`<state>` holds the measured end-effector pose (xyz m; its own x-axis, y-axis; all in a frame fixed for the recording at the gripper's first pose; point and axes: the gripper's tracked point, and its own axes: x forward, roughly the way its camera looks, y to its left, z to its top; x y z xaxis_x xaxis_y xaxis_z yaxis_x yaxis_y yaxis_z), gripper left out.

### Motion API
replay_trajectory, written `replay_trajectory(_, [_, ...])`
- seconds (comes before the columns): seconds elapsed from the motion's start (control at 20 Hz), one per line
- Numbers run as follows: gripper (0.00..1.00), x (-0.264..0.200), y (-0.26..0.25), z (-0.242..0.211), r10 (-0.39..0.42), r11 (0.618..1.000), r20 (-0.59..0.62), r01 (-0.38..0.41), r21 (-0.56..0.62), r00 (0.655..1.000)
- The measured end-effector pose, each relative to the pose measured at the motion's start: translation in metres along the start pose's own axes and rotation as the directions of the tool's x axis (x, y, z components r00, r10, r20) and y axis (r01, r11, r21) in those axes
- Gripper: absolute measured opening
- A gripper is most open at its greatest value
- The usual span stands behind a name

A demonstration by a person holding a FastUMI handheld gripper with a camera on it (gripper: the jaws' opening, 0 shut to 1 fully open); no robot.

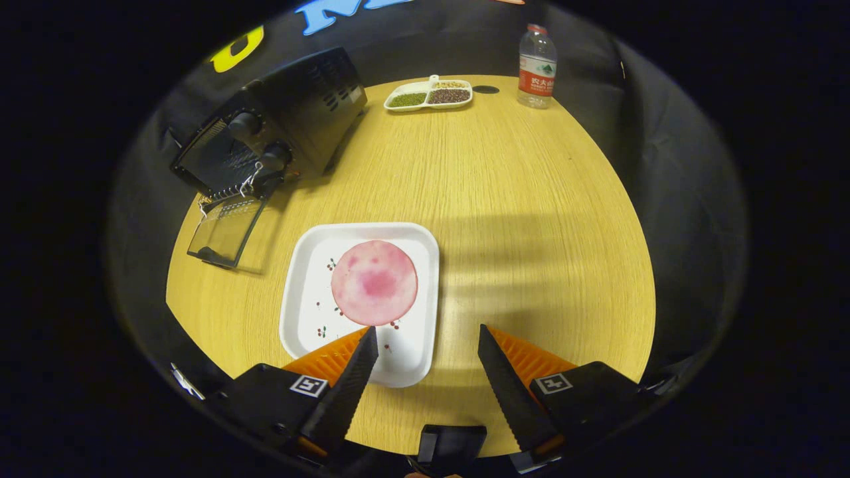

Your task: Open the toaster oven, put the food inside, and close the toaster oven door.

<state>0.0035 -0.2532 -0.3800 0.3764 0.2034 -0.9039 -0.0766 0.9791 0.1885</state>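
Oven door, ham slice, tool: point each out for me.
Oven door [226, 231], gripper view: glass pane, door lying open.
Ham slice [374, 282], gripper view: its middle, on the white plate.
Tool [428, 338], gripper view: midway between open fingertips.

Round wooden table in a dark booth

A pale wood-grain table is ringed by black cloth wall; light falls from above, leaving soft banded shadows across the boards; at the far edge stand a water bottle and a divided dish of beans.

Food on tray, oven beyond
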Motion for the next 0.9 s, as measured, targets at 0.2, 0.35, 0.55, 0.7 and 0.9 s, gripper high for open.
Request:
replay_trajectory(0.2, [0.81,0.007,0.003,0.0,0.004,1.0,-0.012,-0.005,-0.014,1.0])
replay_trajectory(0.35, [0.79,0.005,-0.003,0.001,-0.038,0.998,-0.009,0.038,-0.046,0.999])
replay_trajectory(0.55, [0.46,0.008,-0.005,0.001,-0.067,0.996,-0.047,0.064,-0.069,0.997])
replay_trajectory(0.7, [0.46,0.009,-0.004,0.001,-0.071,0.993,-0.093,0.062,-0.101,0.993])
replay_trajectory(0.9, [0.2,0.011,0.001,0.001,-0.049,0.998,-0.138,0.042,-0.053,0.989])
